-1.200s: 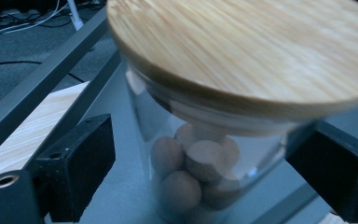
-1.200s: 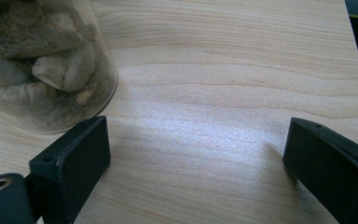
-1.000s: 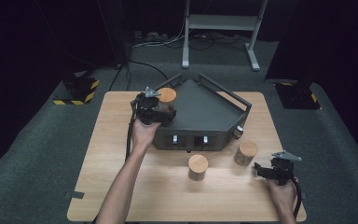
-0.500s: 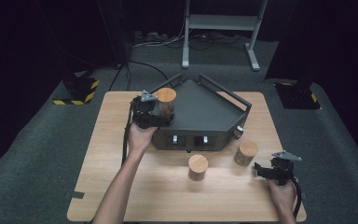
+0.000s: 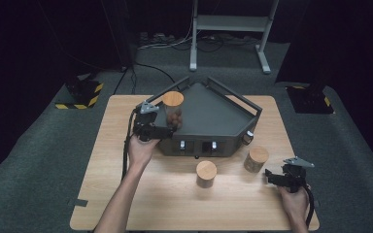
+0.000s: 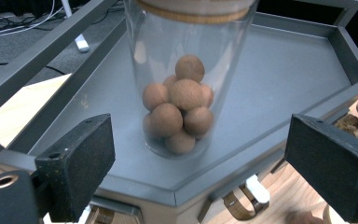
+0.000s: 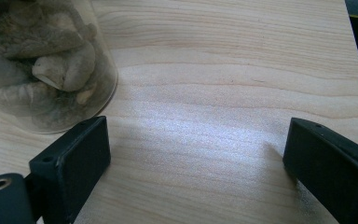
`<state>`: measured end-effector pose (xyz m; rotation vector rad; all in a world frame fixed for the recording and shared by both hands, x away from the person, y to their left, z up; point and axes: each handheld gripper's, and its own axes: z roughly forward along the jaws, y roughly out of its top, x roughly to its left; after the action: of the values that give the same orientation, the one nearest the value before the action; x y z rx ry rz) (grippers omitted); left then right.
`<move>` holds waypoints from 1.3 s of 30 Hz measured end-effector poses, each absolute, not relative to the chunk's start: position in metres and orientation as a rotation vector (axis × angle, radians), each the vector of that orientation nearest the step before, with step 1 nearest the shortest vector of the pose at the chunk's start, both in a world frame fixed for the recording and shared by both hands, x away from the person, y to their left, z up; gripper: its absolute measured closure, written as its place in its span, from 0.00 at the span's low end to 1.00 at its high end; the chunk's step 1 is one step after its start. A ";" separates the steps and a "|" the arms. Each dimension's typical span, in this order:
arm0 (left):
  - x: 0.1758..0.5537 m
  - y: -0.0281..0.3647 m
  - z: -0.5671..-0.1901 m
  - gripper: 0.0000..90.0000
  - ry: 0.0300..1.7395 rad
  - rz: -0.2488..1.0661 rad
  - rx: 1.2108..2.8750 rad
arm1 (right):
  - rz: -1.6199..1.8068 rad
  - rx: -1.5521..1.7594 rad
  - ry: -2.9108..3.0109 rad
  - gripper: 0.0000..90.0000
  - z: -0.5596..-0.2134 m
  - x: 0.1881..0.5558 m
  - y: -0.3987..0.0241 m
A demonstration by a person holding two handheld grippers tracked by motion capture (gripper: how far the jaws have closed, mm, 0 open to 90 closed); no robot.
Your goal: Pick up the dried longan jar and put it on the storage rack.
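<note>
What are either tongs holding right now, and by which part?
Nothing. Left tongs stand open, apart from the jar of brown balls on the grey tray. Right tongs are open over bare table.

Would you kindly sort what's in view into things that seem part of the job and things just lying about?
Seemingly in the job:
- jar of brown balls standing on the grey tray
- left tongs, open before it
- two cork-lidded jars on the table

Lying about:
- hazard-striped block
- floor cables
</note>
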<state>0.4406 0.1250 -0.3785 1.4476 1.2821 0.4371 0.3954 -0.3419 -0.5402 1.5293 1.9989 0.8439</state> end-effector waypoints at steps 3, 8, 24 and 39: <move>0.436 0.127 -0.380 0.09 1.285 0.432 1.447 | 0.844 1.529 1.999 0.08 -0.540 0.395 -0.342; 0.429 0.129 -0.382 0.09 1.283 0.431 1.446 | 0.844 1.528 1.999 0.08 -0.540 0.395 -0.342; 0.414 0.138 -0.397 0.09 1.298 0.428 1.458 | 0.844 1.529 1.999 0.08 -0.540 0.395 -0.342; 0.408 0.137 -0.411 0.09 1.306 0.443 1.472 | 0.844 1.529 1.999 0.08 -0.540 0.395 -0.342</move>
<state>0.4083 0.1369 -0.4112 1.4718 1.3057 0.4434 0.3954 -0.3419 -0.5402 1.5292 1.9988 0.8438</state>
